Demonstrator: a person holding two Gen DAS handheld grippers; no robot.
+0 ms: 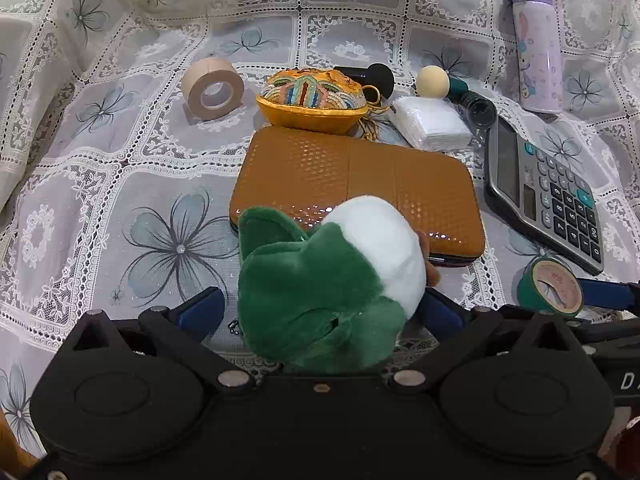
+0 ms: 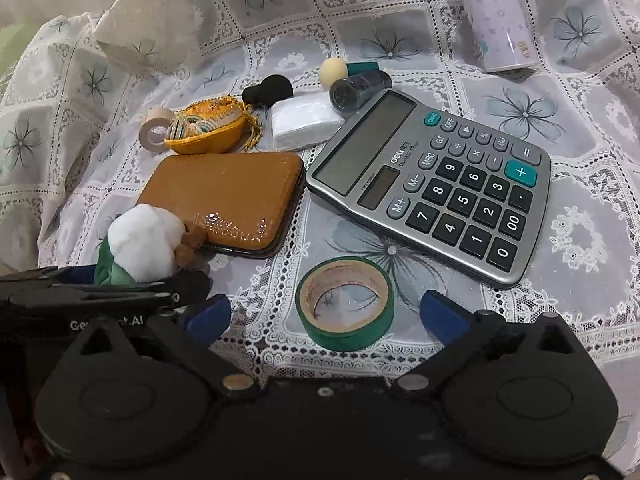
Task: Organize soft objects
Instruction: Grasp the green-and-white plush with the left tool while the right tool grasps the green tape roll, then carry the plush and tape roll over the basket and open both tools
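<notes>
Reaching forward with my left hand-held gripper (image 1: 320,312), I have the green-and-white plush toy (image 1: 332,280) sitting between its two blue fingers (image 1: 200,310); they stand spread on either side of it, and I cannot tell whether the pads actually touch the fabric. The toy lies on the lace-covered counter (image 1: 120,200) at the near edge of the orange hard case (image 1: 360,184), touching it, with its long axis running from the green end near me to the white end farther off and to the right. My right hand-held gripper (image 2: 324,312) is also spread, straddling the green tape roll (image 2: 346,304) without gripping it, and the toy sits well to its left. I judge the left one to be nearer, so closing it squarely across the toy's middle looks like the sensible move.
</notes>
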